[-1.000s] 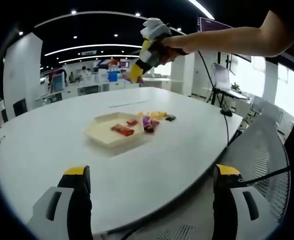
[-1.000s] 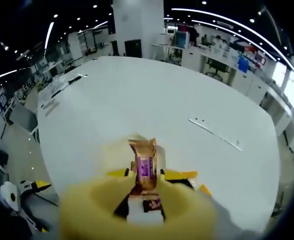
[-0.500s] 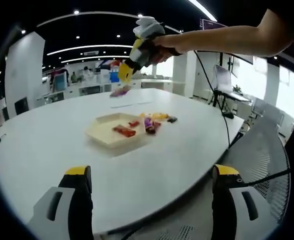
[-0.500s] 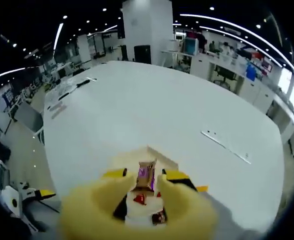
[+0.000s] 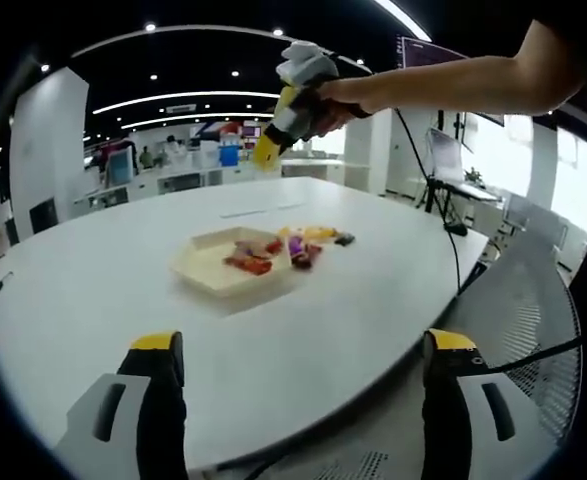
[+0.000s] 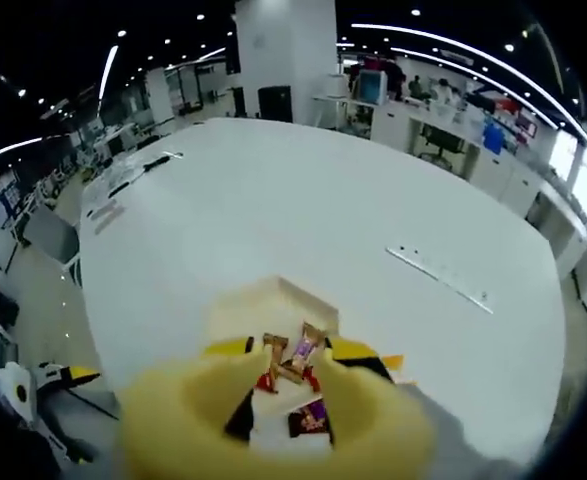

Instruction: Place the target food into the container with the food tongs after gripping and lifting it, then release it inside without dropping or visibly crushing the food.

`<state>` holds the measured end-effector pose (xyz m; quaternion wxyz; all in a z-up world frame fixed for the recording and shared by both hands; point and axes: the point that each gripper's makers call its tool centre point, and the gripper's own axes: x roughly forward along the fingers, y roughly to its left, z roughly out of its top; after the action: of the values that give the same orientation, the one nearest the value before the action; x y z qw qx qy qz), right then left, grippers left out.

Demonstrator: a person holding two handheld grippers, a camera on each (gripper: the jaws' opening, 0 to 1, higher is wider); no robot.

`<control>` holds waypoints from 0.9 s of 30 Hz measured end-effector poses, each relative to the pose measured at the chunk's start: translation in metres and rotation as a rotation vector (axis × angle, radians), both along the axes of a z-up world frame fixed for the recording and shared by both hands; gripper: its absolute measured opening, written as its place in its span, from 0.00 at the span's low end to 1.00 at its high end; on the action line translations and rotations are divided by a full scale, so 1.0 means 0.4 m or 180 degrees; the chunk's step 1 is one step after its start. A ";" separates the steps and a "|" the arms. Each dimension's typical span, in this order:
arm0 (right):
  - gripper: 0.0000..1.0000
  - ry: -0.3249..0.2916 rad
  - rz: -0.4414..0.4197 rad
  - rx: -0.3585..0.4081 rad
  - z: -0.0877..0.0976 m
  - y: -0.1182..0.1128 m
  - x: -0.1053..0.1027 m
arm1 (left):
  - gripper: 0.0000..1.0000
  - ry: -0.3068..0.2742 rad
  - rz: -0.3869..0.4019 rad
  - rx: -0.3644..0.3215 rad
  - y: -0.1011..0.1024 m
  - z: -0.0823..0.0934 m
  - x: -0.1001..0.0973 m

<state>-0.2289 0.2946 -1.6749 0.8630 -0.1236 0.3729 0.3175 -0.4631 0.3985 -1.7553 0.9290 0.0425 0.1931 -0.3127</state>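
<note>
A shallow cream tray (image 5: 205, 266) sits mid-table with several wrapped snacks in it. A purple-wrapped snack (image 6: 306, 350) lies in the tray (image 6: 243, 312) beside a brown one (image 6: 274, 352). High above the tray, a person's hand holds my right gripper (image 5: 298, 92), which is shut on the yellow food tongs (image 5: 266, 152); nothing hangs from their tips. In the right gripper view the blurred tongs (image 6: 173, 410) straddle the tray from above, their arms apart. My left gripper (image 5: 303, 345) hovers open near the table's front edge, holding nothing.
More loose wrapped snacks (image 5: 313, 233) lie just right of the tray. A mesh chair (image 5: 528, 300) stands at the table's right, with a cable and a laptop stand (image 5: 451, 170) behind. A thin strip (image 6: 438, 275) lies on the far tabletop.
The purple snack that hung between the tongs' tips now lies in the tray. The right gripper and tongs have swung slightly up and to the right. The left gripper has not moved.
</note>
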 end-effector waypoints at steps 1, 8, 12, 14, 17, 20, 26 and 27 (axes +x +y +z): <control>0.26 -0.0006 -0.0015 -0.0011 -0.001 -0.010 -0.002 | 0.96 0.0003 -0.0003 0.0004 0.000 -0.001 0.000; 0.26 0.0073 -0.0157 -0.0040 -0.034 -0.083 -0.014 | 0.95 0.0019 0.0003 0.0001 -0.001 -0.001 -0.001; 0.26 0.0088 -0.0233 -0.0042 -0.055 -0.113 -0.030 | 0.95 0.0014 0.0012 0.0008 0.000 0.000 -0.001; 0.26 0.0115 -0.0237 -0.0065 -0.068 -0.122 -0.042 | 0.95 0.0037 0.0015 0.0000 0.000 -0.002 -0.002; 0.26 0.0178 -0.0250 -0.0082 -0.087 -0.142 -0.053 | 0.95 0.0045 0.0016 -0.0001 -0.001 -0.003 -0.001; 0.27 0.0230 -0.0260 -0.0090 -0.105 -0.161 -0.054 | 0.95 0.0048 0.0033 -0.0008 0.001 -0.002 0.000; 0.27 0.0325 -0.0276 -0.0100 -0.150 -0.186 -0.050 | 0.95 0.0040 0.0093 0.0005 0.008 -0.002 0.005; 0.27 0.0336 -0.0273 -0.0103 -0.157 -0.190 -0.052 | 0.95 0.0038 0.0100 0.0008 0.009 -0.002 0.005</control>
<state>-0.2498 0.2186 -1.7378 0.8529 -0.1045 0.4280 0.2803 -0.4610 0.4020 -1.7563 0.9326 0.0388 0.1997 -0.2980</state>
